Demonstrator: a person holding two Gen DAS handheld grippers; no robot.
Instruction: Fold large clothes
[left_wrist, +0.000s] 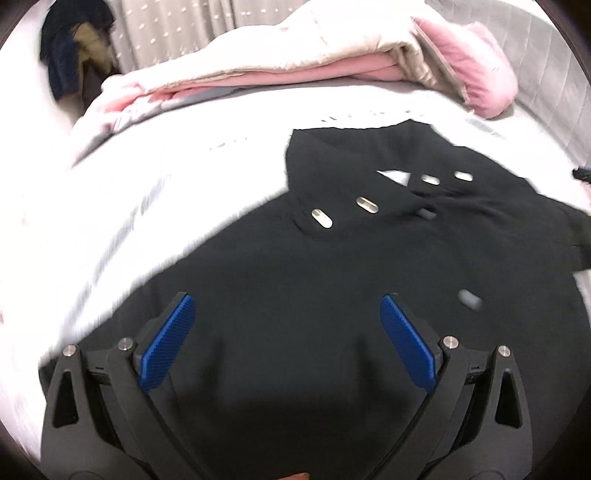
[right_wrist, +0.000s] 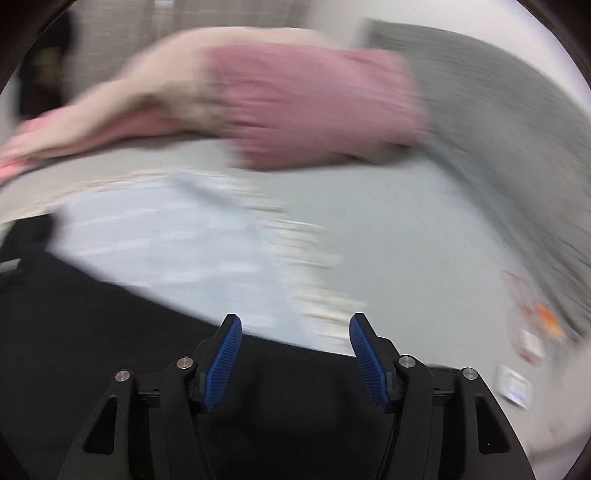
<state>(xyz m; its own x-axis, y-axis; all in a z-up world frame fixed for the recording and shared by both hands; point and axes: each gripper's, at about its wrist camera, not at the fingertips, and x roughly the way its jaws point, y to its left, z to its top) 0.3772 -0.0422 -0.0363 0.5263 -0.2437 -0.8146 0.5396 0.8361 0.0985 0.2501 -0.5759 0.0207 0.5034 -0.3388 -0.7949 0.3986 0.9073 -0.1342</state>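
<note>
A black coat (left_wrist: 332, 266) with pale oval buttons lies spread on the white bed sheet (left_wrist: 140, 206). My left gripper (left_wrist: 288, 306) is open and empty, its blue pads (left_wrist: 168, 343) wide apart just above the coat's lower part. In the blurred right wrist view my right gripper (right_wrist: 295, 325) is open and empty, hovering over the coat's edge (right_wrist: 110, 332) where it meets the pale sheet (right_wrist: 388, 229).
A folded pink and cream duvet (left_wrist: 332, 62) lies across the far side of the bed, also seen in the right wrist view (right_wrist: 295, 103). Dark clothes (left_wrist: 74, 48) hang at the far left. A grey padded headboard (right_wrist: 517, 147) rises at the right.
</note>
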